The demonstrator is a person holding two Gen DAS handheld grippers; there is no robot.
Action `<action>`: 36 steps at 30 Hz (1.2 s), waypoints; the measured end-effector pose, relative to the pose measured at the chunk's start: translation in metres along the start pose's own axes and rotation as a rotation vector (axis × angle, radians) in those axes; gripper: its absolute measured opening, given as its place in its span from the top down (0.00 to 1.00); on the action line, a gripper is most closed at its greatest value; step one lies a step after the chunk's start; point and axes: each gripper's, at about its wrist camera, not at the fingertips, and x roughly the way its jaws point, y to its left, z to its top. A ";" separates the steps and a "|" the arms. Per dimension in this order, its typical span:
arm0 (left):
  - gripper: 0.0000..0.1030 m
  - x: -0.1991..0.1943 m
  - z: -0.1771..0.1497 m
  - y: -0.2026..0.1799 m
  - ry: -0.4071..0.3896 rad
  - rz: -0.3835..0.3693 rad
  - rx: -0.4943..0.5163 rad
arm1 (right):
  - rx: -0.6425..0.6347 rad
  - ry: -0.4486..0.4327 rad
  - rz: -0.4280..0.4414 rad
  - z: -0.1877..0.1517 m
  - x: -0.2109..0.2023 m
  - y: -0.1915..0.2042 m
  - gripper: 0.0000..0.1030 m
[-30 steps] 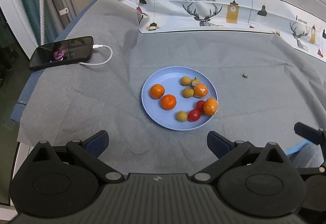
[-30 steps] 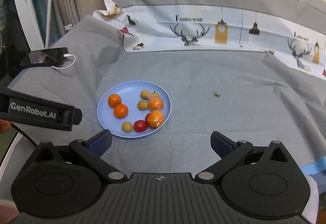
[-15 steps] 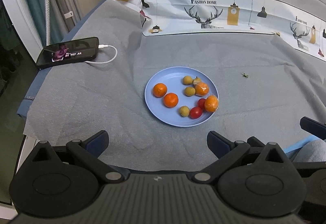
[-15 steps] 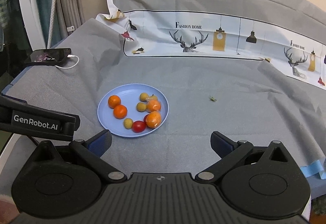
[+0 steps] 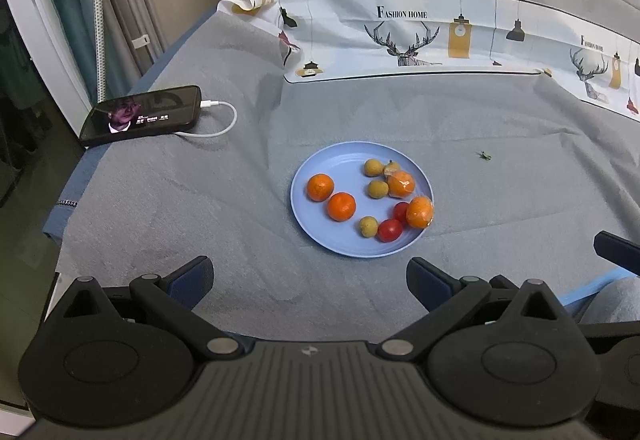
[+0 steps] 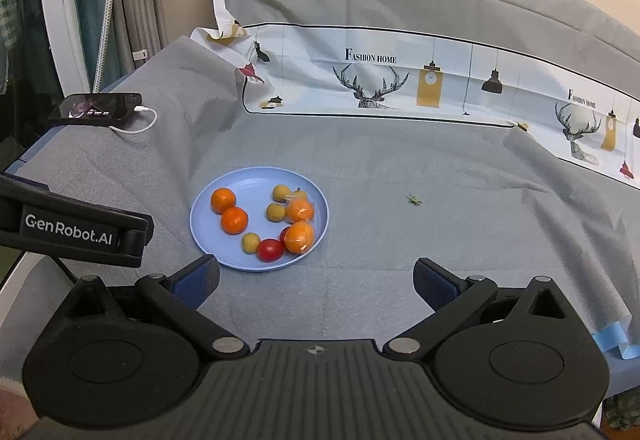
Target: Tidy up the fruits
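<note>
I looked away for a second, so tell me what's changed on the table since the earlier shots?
Only the viewpoints changed: both grippers have drawn back and up from the blue plate, so it looks smaller. The left gripper and right gripper stay open and empty. Nothing was grasped or released. The fruit on the plate, the phone and the green scrap lie as before.

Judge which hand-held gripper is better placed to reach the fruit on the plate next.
Probably left. The left hand-held gripper is open with the blue plate nearly centred ahead; for the open right hand-held gripper, the plate lies off to its left.
</note>
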 end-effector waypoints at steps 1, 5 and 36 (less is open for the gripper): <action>0.00 0.000 0.000 0.000 0.003 -0.001 0.000 | 0.001 -0.001 0.000 0.000 0.000 0.000 0.01; 0.00 0.002 0.000 0.000 0.015 -0.002 -0.003 | 0.001 0.000 -0.001 -0.001 0.000 0.000 0.01; 0.00 0.003 -0.002 -0.001 0.018 -0.001 0.002 | 0.004 0.002 -0.003 -0.003 0.000 -0.003 0.01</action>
